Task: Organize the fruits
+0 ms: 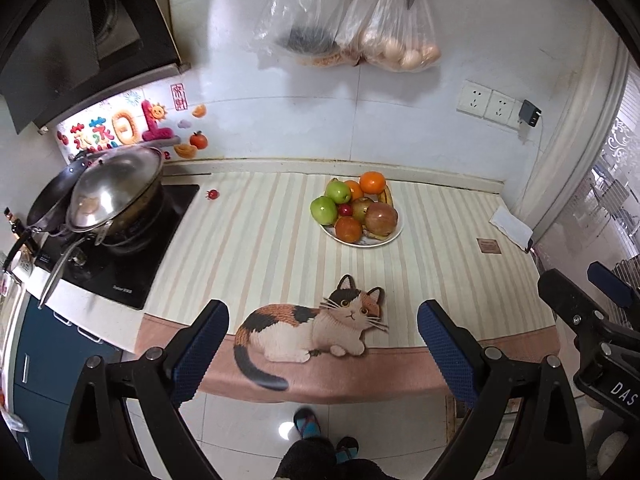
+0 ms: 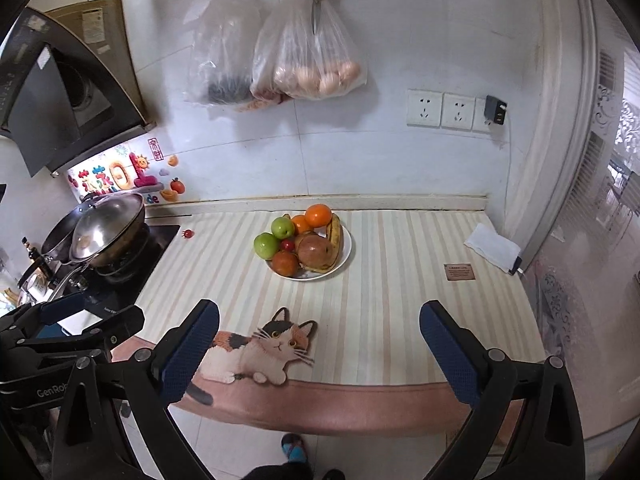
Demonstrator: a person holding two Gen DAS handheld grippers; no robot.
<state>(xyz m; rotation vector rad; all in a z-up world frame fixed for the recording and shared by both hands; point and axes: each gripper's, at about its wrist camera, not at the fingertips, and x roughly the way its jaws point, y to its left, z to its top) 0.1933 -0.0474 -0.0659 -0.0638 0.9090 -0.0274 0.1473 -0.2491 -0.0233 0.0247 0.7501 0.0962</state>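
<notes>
White plate [image 1: 390,239] heaped with fruit sits mid-tabletop [image 1: 256,248], toward the back wall: two green apples [image 1: 324,210], oranges [image 1: 372,182], a reddish apple [image 1: 381,219], a banana [image 2: 334,236] along the right rim. Small red item [image 1: 212,194] lies apart, beside the stove [image 1: 120,264]. Left gripper [image 1: 323,354] and right gripper [image 2: 320,354] both spread wide, empty, held over the near tabletop edge, well short of the plate.

Fruit plate [image 1: 394,236] sat frame center on counter [image 1: 248,240]; wok [image 1: 116,196] at left, bags [image 1: 348,20] hung above.
</notes>
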